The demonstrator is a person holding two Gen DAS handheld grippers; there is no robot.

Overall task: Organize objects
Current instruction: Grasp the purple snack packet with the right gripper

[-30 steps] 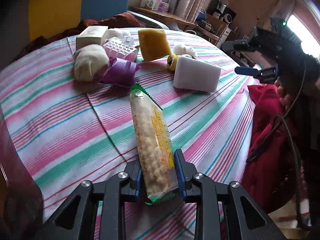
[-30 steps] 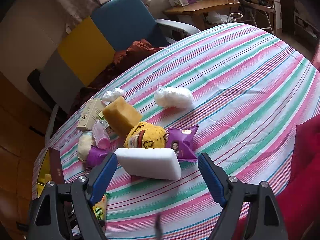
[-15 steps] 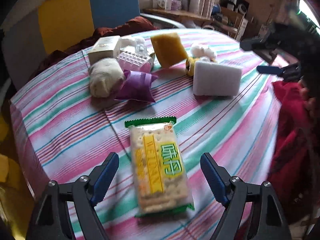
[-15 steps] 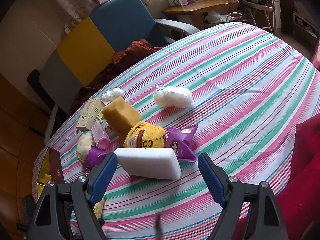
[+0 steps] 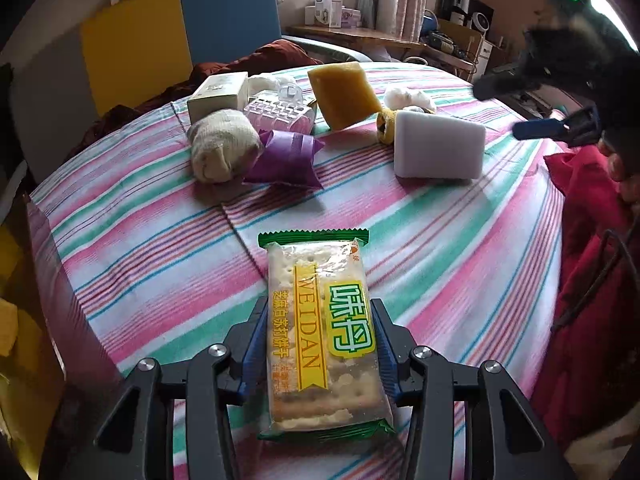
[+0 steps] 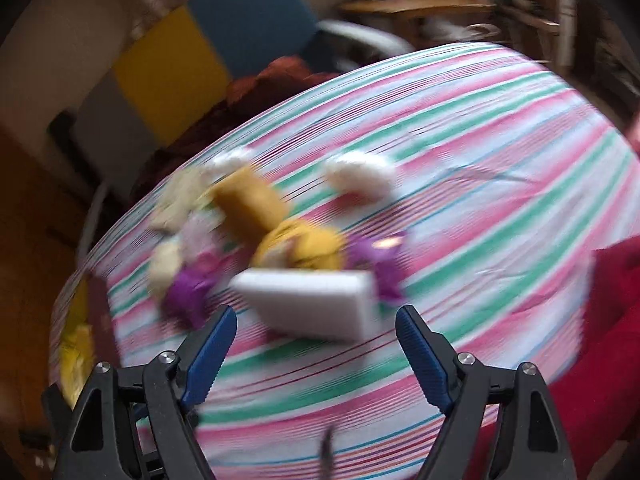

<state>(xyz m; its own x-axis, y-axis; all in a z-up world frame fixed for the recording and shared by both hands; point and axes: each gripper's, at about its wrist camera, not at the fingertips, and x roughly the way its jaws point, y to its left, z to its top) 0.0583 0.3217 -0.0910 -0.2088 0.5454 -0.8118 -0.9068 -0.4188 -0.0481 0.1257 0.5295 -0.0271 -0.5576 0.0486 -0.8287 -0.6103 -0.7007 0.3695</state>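
Observation:
A cracker packet point(image 5: 316, 272) with green ends lies flat, label up, on the striped tablecloth point(image 5: 140, 220). My left gripper point(image 5: 320, 310) is closing on it, and its blue pads point(image 5: 258, 340) press the packet's two long sides. The right gripper point(image 6: 316, 316) is open and holds nothing, with the white sponge block point(image 6: 312, 300) just beyond its fingertips. The right wrist view is blurred by motion. From the left wrist, the right gripper point(image 5: 516, 104) hangs at the right, above the table edge near the white sponge block point(image 5: 438, 146).
A cluster sits further back: yellow sponge point(image 5: 344, 94), purple packet point(image 5: 286, 156), cream sock ball point(image 5: 222, 150), small box point(image 5: 218, 90), clear pink container point(image 5: 280, 114). A yellow knitted item point(image 6: 304, 248), purple snack bag point(image 6: 384, 264) and white wad point(image 6: 360, 176) lie nearby. Red cloth point(image 5: 580, 280) hangs at the right.
The left jaws let go of the packet, which was held on edge and now lies flat. They have come in again on its sides. The right gripper has swung sideways, still open.

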